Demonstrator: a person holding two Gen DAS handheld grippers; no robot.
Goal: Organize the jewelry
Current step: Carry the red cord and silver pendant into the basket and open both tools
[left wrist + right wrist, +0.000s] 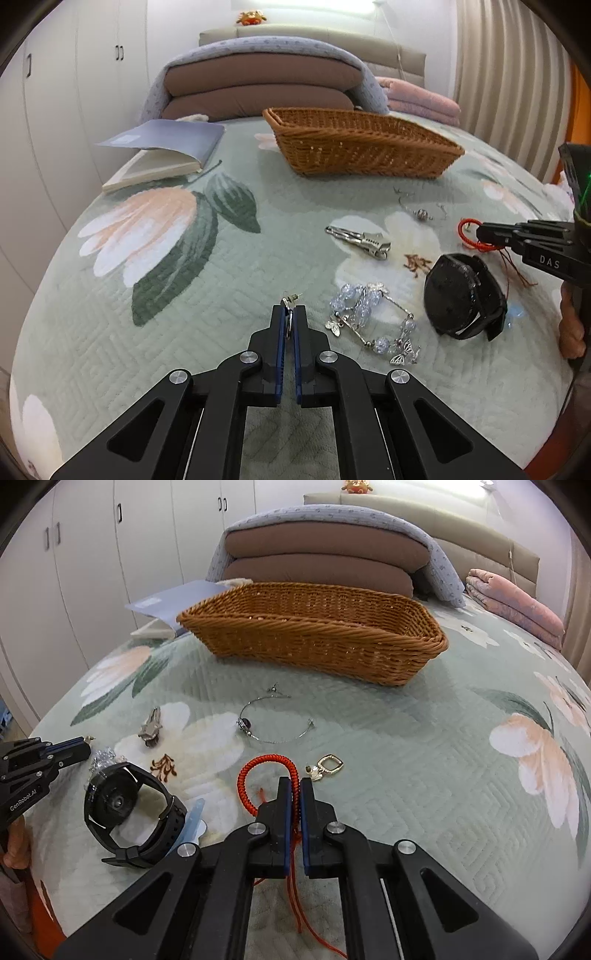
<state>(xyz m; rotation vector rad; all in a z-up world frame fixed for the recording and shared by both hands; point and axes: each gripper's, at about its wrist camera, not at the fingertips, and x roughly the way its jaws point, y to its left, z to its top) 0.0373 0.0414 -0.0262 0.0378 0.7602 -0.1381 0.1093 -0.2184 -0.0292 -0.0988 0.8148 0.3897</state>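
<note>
On a bed (177, 280) spread with a pale green floral quilt, the left gripper (290, 314) pinches a small silver earring (290, 301) between its blue-padded fingers (279, 325), the post poking out past the tips. The right gripper (294, 788) has its fingers (284, 805) pressed tight on a red braided cord bracelet (258, 771), whose loop arches out to the left while loose red strands trail back beneath the frame. Just beside its right fingertip, a gold-toned square pendant (330, 768) lies on the quilt. A black wristwatch (125, 808) rests on its side between the two grippers, next to a crystal bead bracelet with butterfly charms (373, 321). Farther up the quilt lie a silver hair clip (360, 238) and a thin silver bangle (275, 722) with a dark bead. A long wicker basket (314, 638) sits beyond the jewelry, well apart from both grippers. An open book (162, 151) lies to its left, near stacked brown pillows (258, 88).
</note>
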